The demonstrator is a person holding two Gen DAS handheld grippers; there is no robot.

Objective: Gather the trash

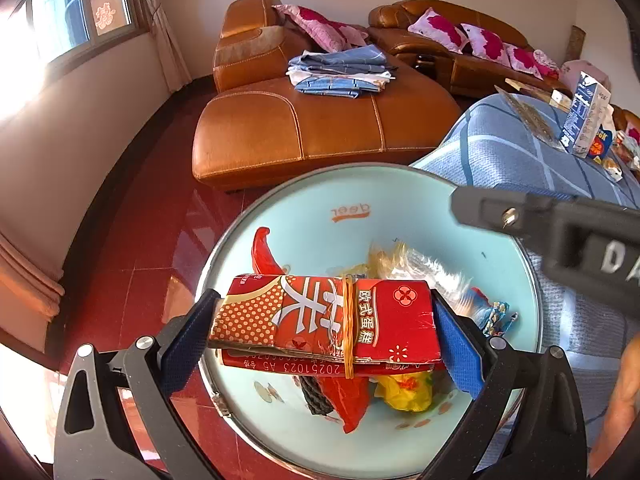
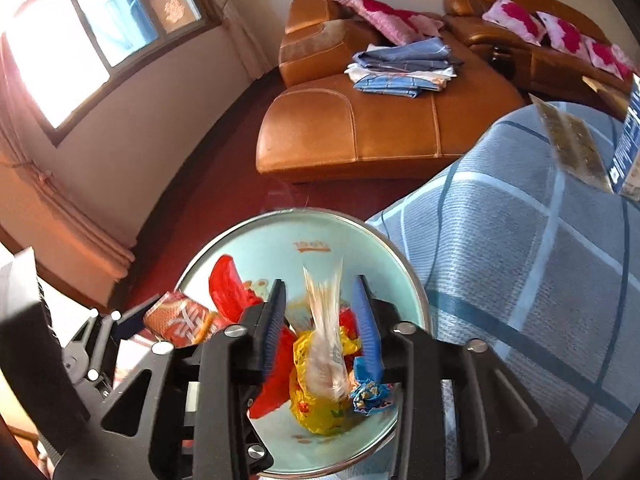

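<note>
Two claws over pale bin point(image 1: 400, 200), red floor point(image 1: 160, 240); left claw point(image 1: 324, 320) clamps red carton point(image 1: 320, 316), right claw point(image 2: 320, 320) apart.

Tan leather sofa point(image 1: 320, 128), red tiled floor point(image 1: 152, 248), sunlit window point(image 1: 76, 12).

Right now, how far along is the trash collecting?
Done: a red plastic bag, a yellow wrapper and a blue foil wrapper lie in the pale blue round bin. In hand: the left gripper clamps a flattened red carton over the bin; a blurred clear wrapper sits between the right gripper's parted jaws. Left: a blue-and-white carton and small packets on the checked cloth.
</note>
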